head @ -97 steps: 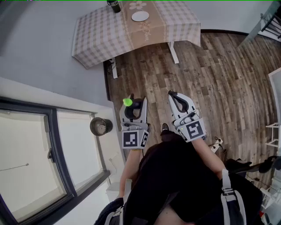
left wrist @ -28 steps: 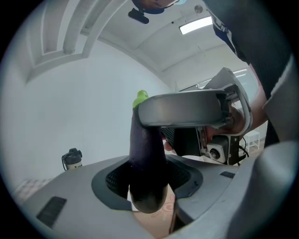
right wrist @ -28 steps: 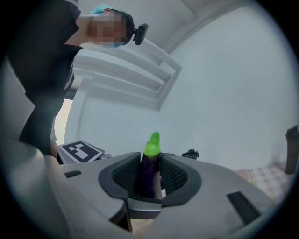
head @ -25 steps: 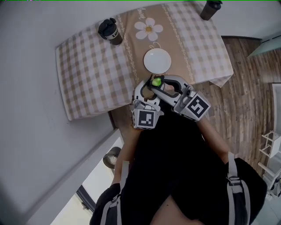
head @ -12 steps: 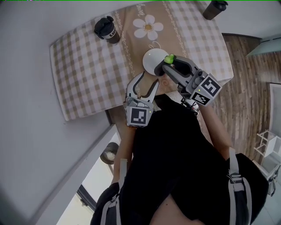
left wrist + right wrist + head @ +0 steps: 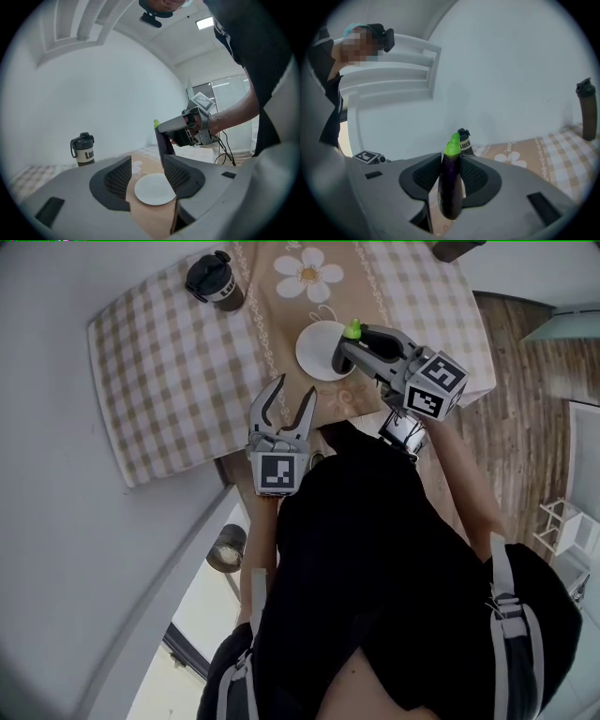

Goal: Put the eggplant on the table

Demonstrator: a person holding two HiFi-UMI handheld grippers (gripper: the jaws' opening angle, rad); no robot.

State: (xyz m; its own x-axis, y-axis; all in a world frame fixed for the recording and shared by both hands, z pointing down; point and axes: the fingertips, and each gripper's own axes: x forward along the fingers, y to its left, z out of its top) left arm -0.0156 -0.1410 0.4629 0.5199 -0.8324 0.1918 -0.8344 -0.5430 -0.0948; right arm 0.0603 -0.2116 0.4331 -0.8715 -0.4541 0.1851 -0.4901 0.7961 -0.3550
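— where is the eggplant?
— the small dark purple eggplant (image 6: pixel 450 192) with the bright green cap stands upright between the two pads of the right gripper (image 6: pixel 451 159). the pads press on its upper body from both sides. the green cap pokes up past the fingertips, and the rounded purple end hangs below them.
— and over what?
— seen from the head, that gripper reaches over the table (image 6: pixel 159 381), which is draped in a beige-and-white checked cloth. the green cap sits at the right edge of a round white plate (image 6: pixel 317 354). i cannot tell whether the eggplant's lower end touches the plate or the cloth. in the left gripper view that gripper's own jaw hides it.
— and the left gripper?
— the left gripper (image 6: pixel 289 401) holds nothing. its jaws stand wide and are closing, with only the plate showing beyond the gap. it hovers at the near table edge, left of the right gripper and apart from it.
— anything else on the table?
— a black lidded cup with a white label (image 6: pixel 214 282) near the far left corner. a tan runner with a white daisy (image 6: pixel 309 277) lies down the middle, under the plate.
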